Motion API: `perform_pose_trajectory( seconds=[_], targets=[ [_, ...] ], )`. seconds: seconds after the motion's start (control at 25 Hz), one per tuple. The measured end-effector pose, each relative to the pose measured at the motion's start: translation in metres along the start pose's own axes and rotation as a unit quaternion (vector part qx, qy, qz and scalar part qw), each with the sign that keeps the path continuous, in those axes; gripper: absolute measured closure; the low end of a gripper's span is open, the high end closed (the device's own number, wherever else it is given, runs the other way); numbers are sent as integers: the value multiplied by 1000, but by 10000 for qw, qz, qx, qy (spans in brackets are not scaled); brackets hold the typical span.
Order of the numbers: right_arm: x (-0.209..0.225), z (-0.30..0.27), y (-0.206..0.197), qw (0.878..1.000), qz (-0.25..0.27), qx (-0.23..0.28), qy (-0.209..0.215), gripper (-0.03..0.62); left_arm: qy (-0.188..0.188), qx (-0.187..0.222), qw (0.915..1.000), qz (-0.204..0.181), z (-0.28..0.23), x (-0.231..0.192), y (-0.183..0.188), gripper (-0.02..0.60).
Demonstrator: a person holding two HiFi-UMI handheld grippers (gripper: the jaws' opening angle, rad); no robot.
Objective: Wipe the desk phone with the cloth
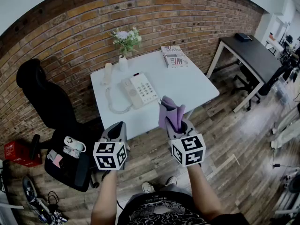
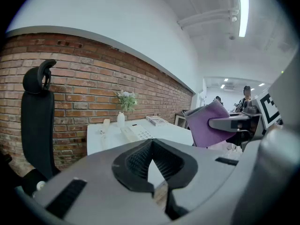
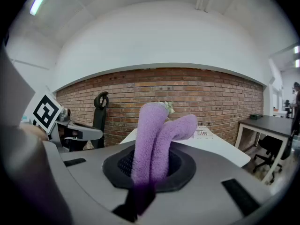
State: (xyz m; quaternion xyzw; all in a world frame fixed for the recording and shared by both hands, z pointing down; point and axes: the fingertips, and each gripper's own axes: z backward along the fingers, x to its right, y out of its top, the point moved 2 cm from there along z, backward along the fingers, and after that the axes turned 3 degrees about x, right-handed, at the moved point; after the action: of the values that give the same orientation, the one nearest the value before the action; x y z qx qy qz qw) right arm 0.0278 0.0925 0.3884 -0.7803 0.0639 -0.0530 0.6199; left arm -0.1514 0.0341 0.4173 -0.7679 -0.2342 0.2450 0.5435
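**Grippers held short of the table, cloth in the right**

Surface: a white table (image 1: 187,83) stands against a brick wall (image 1: 70,27) on a wood-plank floor (image 1: 225,139). The desk phone (image 1: 139,90) lies left of the table's centre. Its handset (image 1: 108,73) is off the cradle, near the back edge, and is joined to the phone by a coiled cord (image 1: 112,106). A vase of flowers (image 1: 124,46) stands beside the handset, and a stack of magazines (image 1: 174,56) lies at the far right corner.

Room: a black office chair (image 1: 51,111) is left of the table and a dark desk (image 1: 255,55) is to the right.

Right gripper (image 1: 174,121): its jaws are clamped on a purple cloth (image 1: 169,112), which sticks up in two folds over the near table edge, apart from the phone.

Left gripper (image 1: 118,125): its jaws are together with nothing between them, and it is held over the floor just short of the table.
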Motion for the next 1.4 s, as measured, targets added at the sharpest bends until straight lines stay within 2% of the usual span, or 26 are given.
perform_pose_trajectory(
  seconds=[0.48, 0.84, 1.08, 1.4],
  targets=[
    [-3, -8, -7, 9999, -9, -66, -79, 549, -231, -49, 9997, -11, -12, -2, -6, 575],
    [7, -43, -9, 9999, -3, -121, 25, 549, -248, -140, 9996, 26, -41, -13, -7, 575],
    [30, -88, -7, 9994, 87, -170, 289, 549, -24, -176, 9998, 111, -79, -28, -3, 575],
    [74, -167, 4, 9950, 308, -334, 891, 549, 462, -234, 9981, 327, -146, -46, 9, 575]
  ],
)
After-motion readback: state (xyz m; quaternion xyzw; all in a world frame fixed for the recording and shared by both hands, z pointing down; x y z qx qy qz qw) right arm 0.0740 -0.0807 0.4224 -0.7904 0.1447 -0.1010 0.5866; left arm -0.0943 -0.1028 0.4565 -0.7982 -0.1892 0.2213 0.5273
